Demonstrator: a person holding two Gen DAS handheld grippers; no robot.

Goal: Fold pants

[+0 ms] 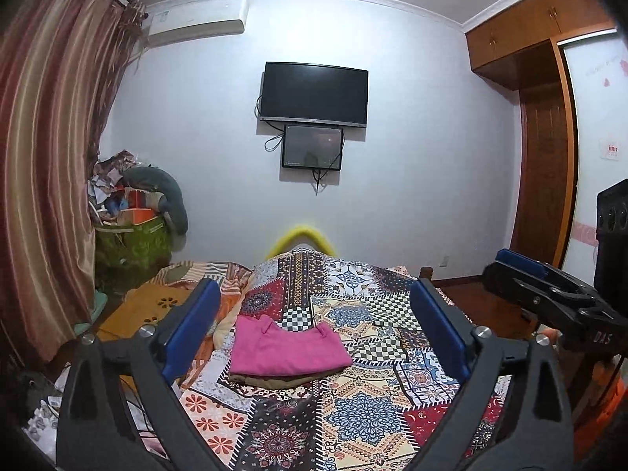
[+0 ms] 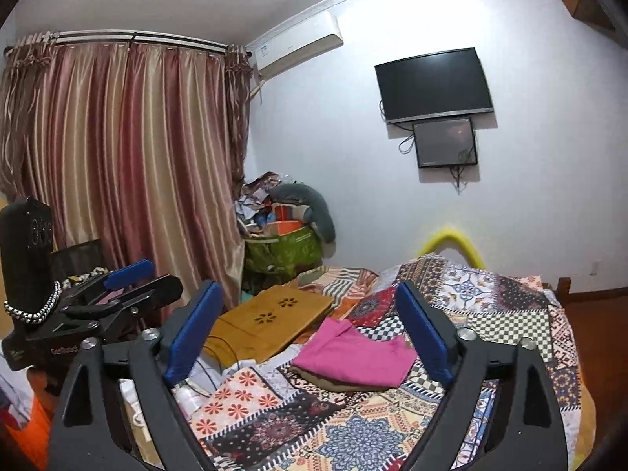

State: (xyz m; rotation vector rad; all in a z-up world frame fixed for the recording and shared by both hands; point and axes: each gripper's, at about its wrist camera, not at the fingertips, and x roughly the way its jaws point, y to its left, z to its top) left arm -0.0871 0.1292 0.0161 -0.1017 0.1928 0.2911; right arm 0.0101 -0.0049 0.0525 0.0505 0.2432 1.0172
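- The pink pants (image 1: 288,349) lie folded into a flat packet on the patchwork bedspread (image 1: 365,412), near the middle of the bed, on top of another folded brownish garment (image 1: 274,381).
- The left gripper (image 1: 314,329) hangs above the bed with its blue pads (image 1: 192,329) spread wide; it grasps nothing and the pants are seen between the fingers, not touched.
- The right gripper (image 2: 310,325) is also released, its jaws wide apart and empty, above the bed edge.
- A wooden lap tray (image 2: 271,320) lies on the bed just beside the pants, on the curtain side, with a thin cable (image 2: 225,353) near it.
- Behind it, a green basket (image 2: 284,253) full of clutter stands in the corner by the striped curtain (image 2: 117,165).
- On the wall hang a black television (image 1: 314,94) and a smaller screen (image 1: 313,146) under it.
- A yellow curved piece (image 1: 301,239) rises behind the far end of the bed.
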